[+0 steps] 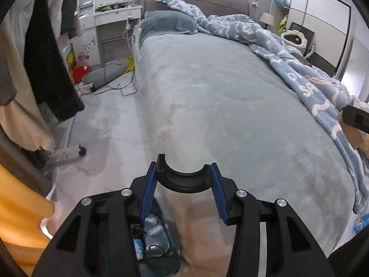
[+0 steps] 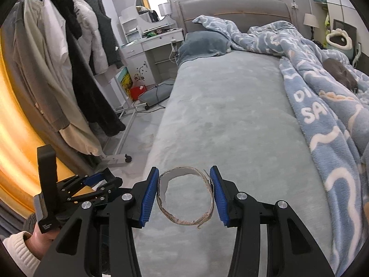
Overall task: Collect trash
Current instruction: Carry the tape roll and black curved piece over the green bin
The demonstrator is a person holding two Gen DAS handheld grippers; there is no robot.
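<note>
Closest up, the left gripper (image 1: 184, 180) is clamped on a black half-ring piece (image 1: 183, 179), blue pads touching both its ends. At 7 o'clock below it sits a bin (image 1: 152, 237) of trash, mostly hidden by the fingers. The right gripper (image 2: 184, 195) pinches a torn cardboard ring (image 2: 185, 197) over the grey bed (image 2: 230, 120); the blanket (image 2: 322, 106) at 2 o'clock is cut off.
</note>
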